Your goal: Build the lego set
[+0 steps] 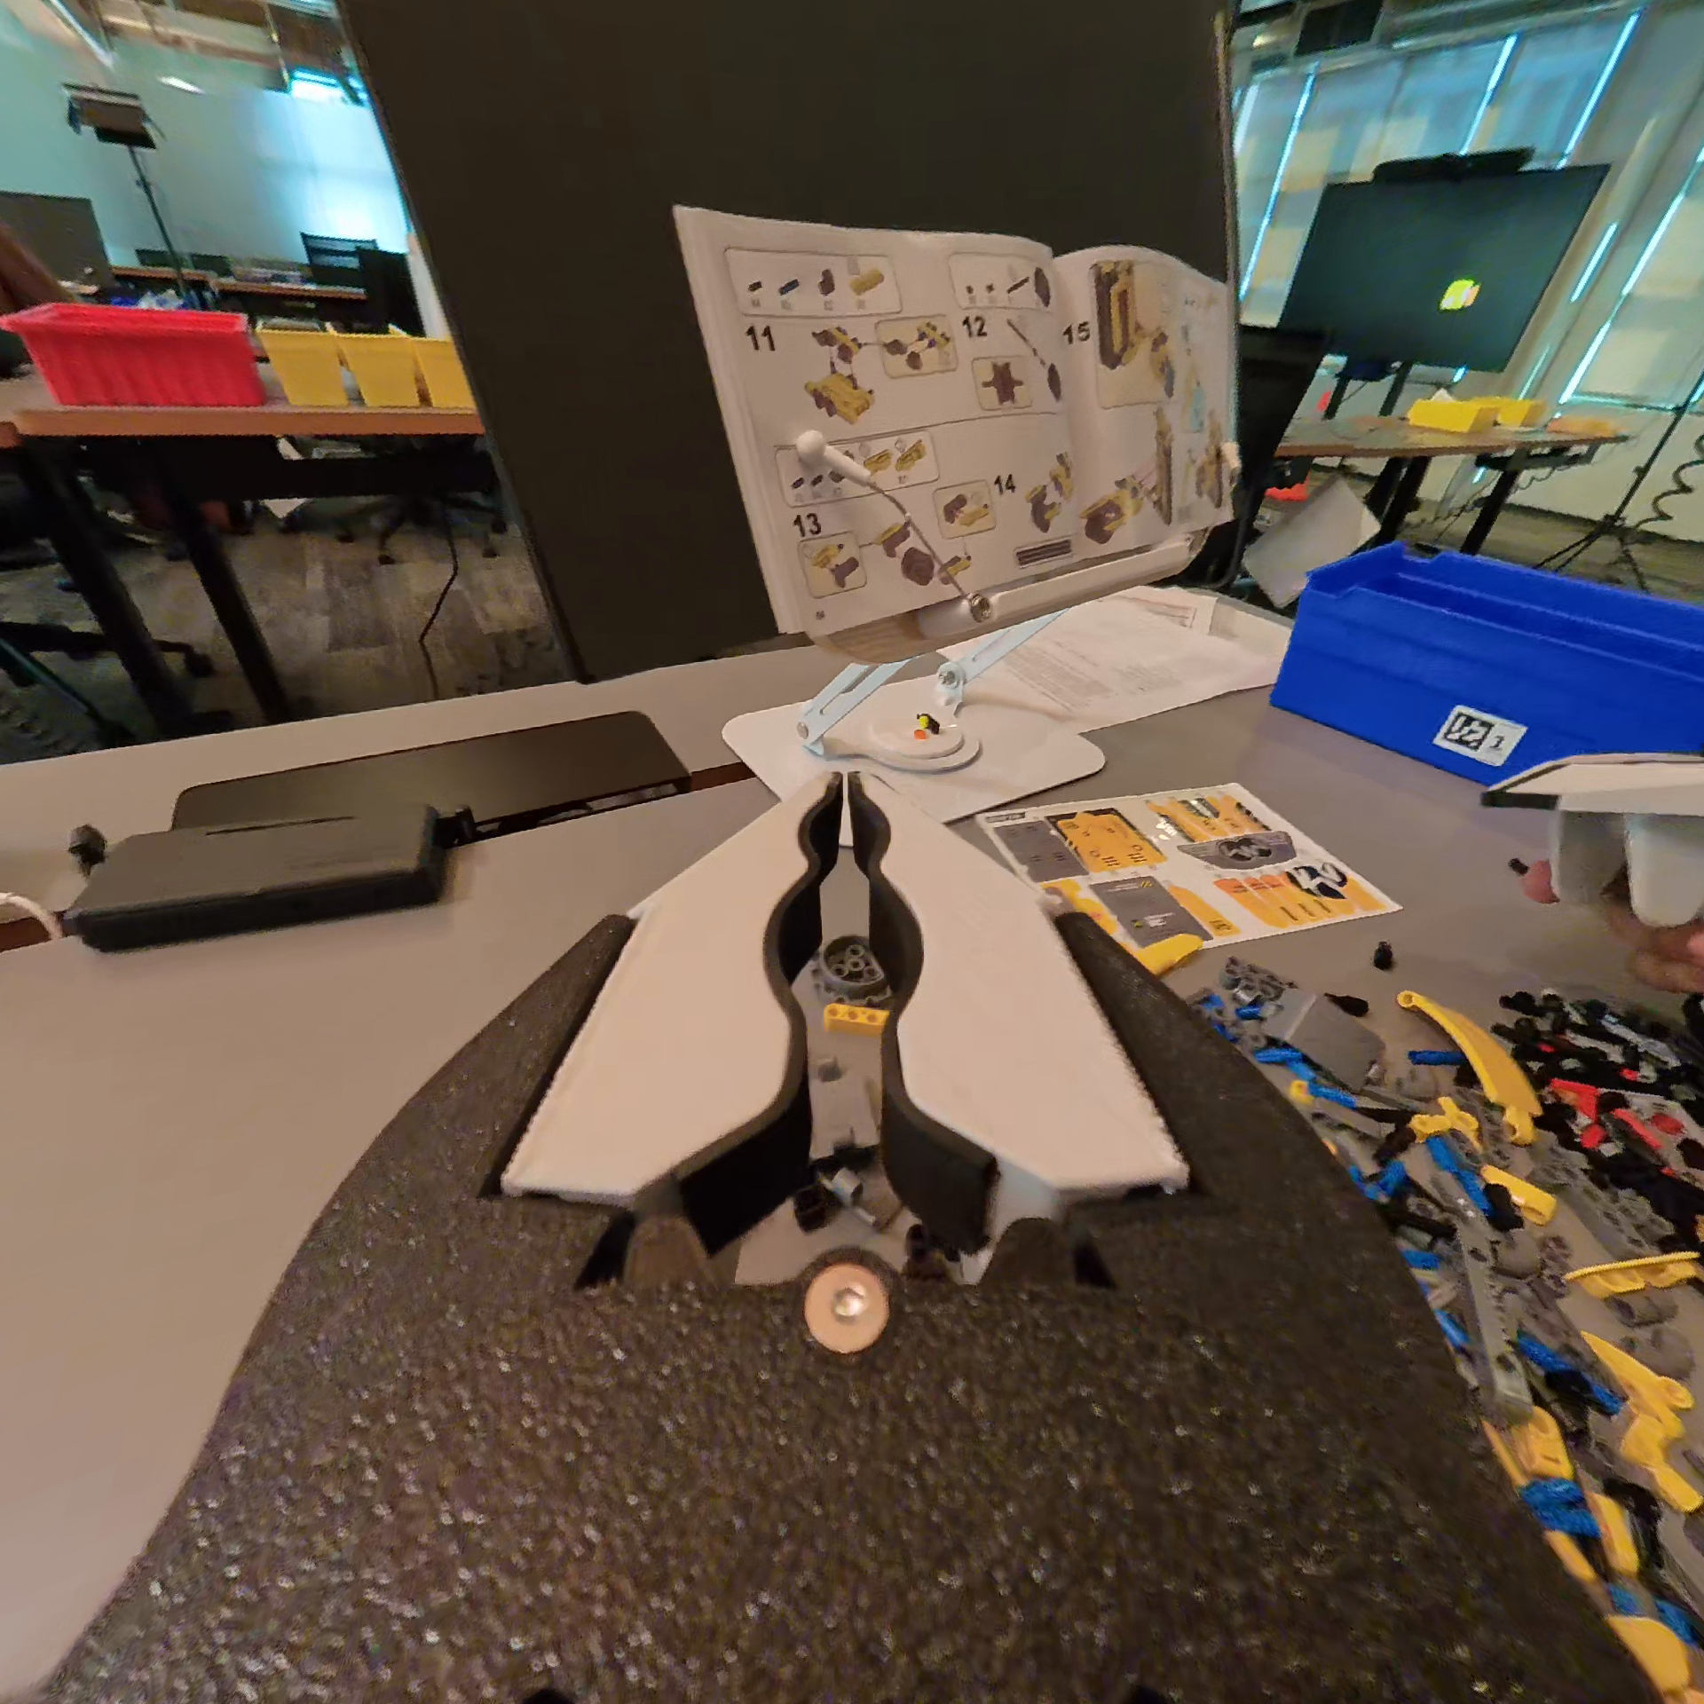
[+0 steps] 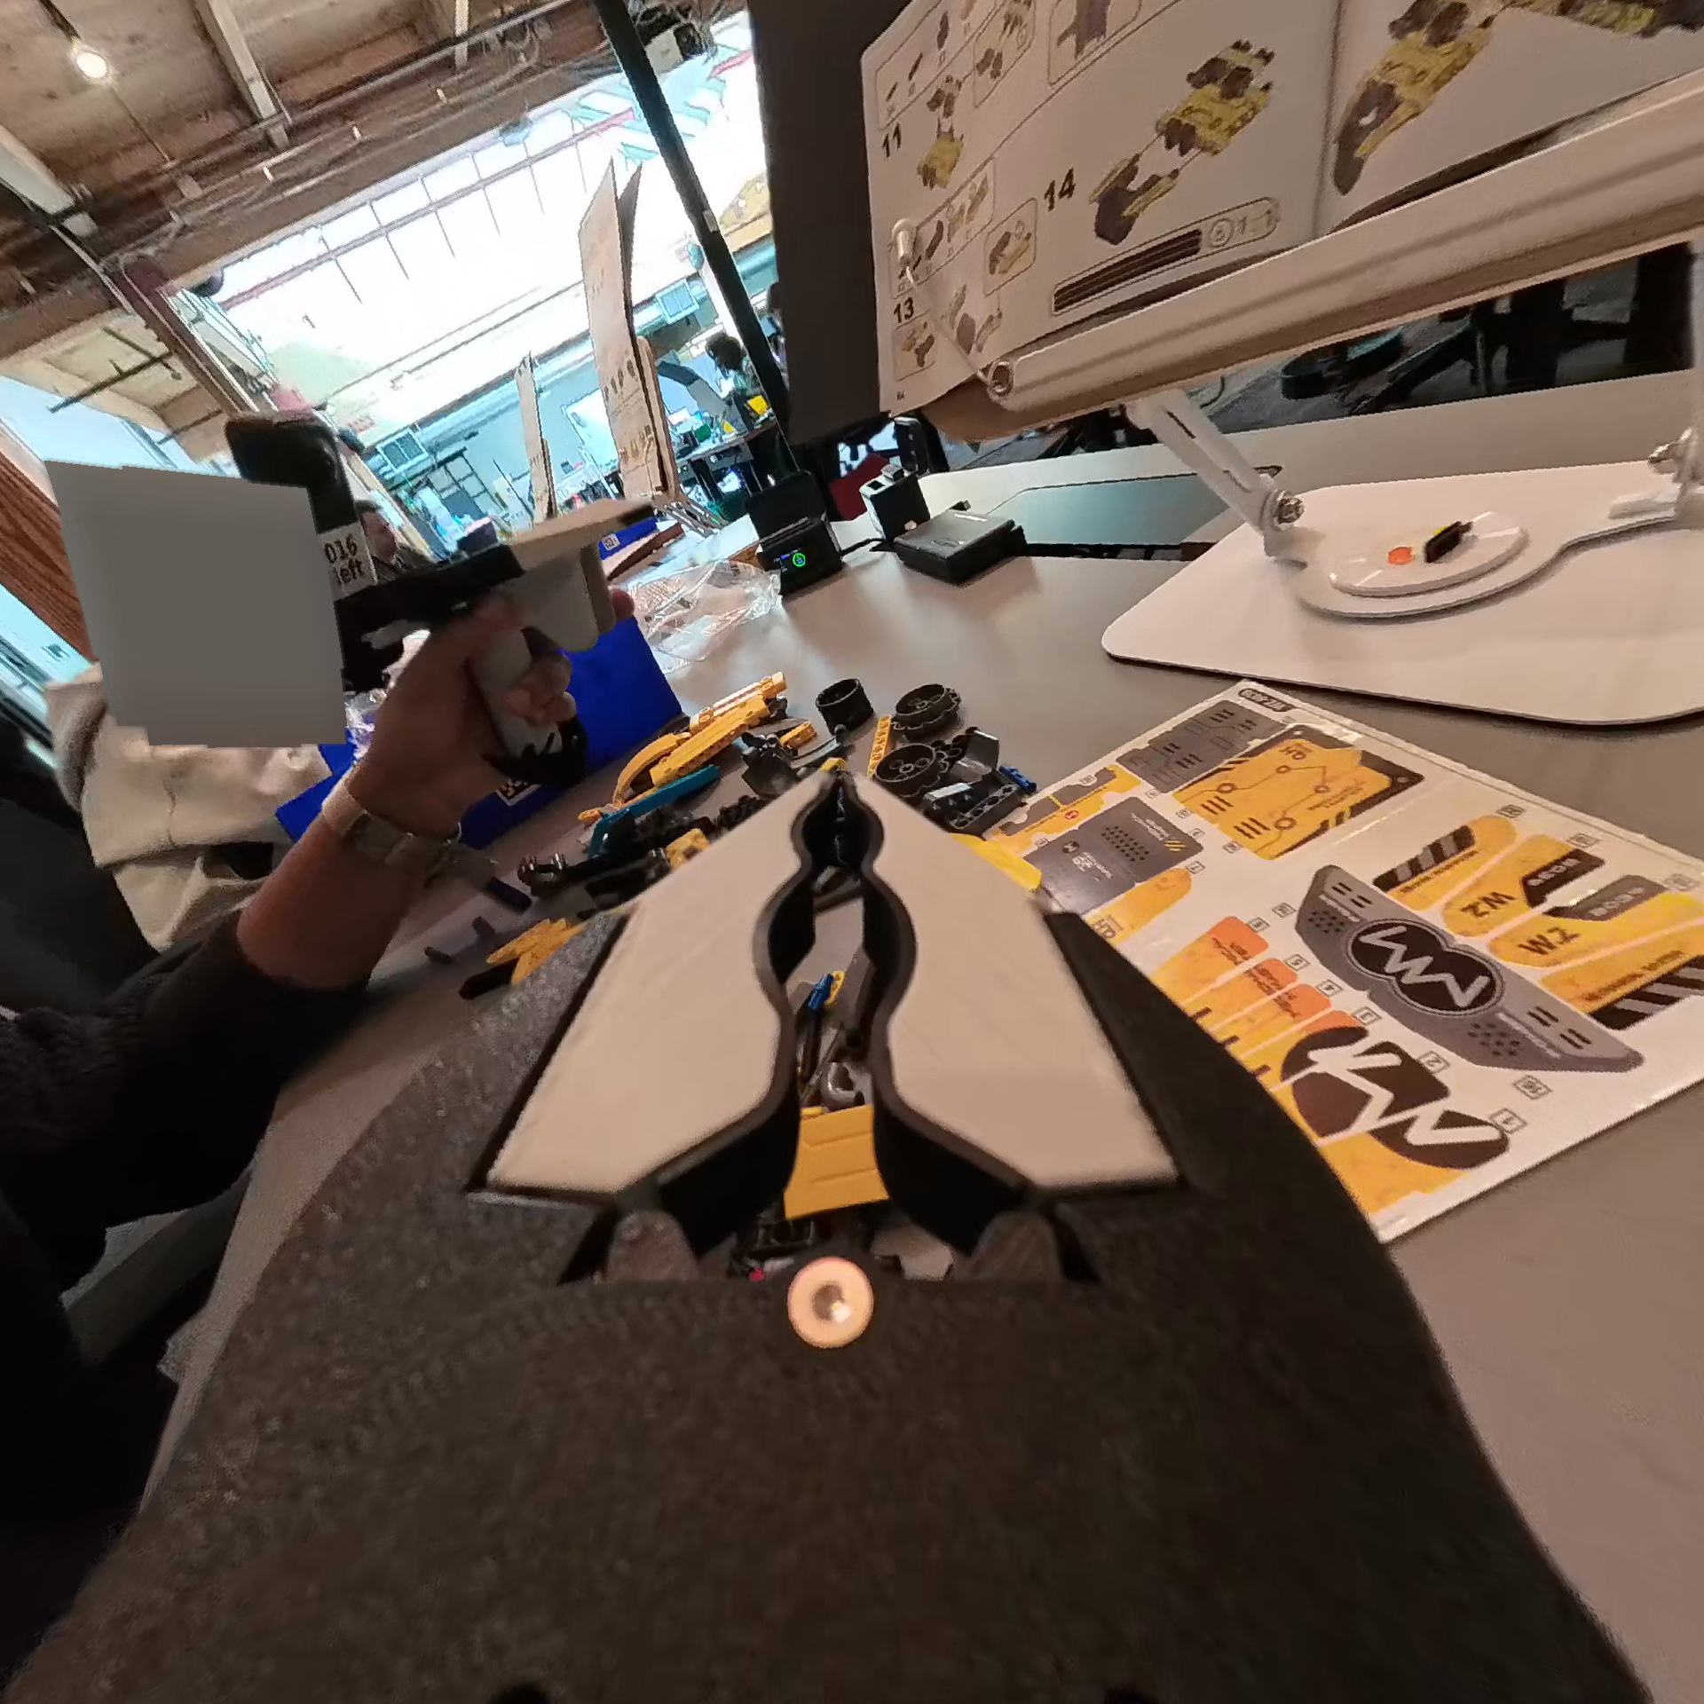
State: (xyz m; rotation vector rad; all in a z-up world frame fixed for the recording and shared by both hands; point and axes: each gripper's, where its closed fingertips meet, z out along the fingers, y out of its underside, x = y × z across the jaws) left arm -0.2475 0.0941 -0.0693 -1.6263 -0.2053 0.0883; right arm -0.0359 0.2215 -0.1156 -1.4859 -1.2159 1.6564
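My left gripper [image 1: 844, 784] is shut, its white fingers [image 1: 701, 996] meeting at the tips above the grey table [image 1: 277, 1153]. Through the gap behind the tips I see a grey wheel hub [image 1: 853, 964] and a small yellow beam [image 1: 855, 1019]; I cannot tell whether they are gripped. My right gripper [image 2: 839, 784] is shut and low over a pile of loose building parts [image 2: 756, 756]. A yellow panel [image 2: 834, 1162] and a blue pin [image 2: 816, 1000] show through its gap. A hand [image 2: 443, 728] holds the left gripper [image 2: 562, 562] raised at the left.
An open instruction booklet [image 1: 922, 406] stands on a white stand [image 1: 922, 747]. A sticker sheet [image 1: 1189, 867] lies next to the parts pile [image 1: 1475, 1153]. A blue bin [image 1: 1494, 645] is at the far right, and black devices [image 1: 267, 876] are at the left. The right gripper [image 1: 1604, 821] shows at the right edge. The tips of one gripper are about 25 centimetres away from the tips of the other. The small yellow beam [image 1: 855, 1019] lies around 15 centimetres away from my left fingertips. The grey wheel hub [image 1: 853, 964] lies around 15 centimetres away from my left fingertips. It is also in sight in the right wrist view [image 2: 926, 704].
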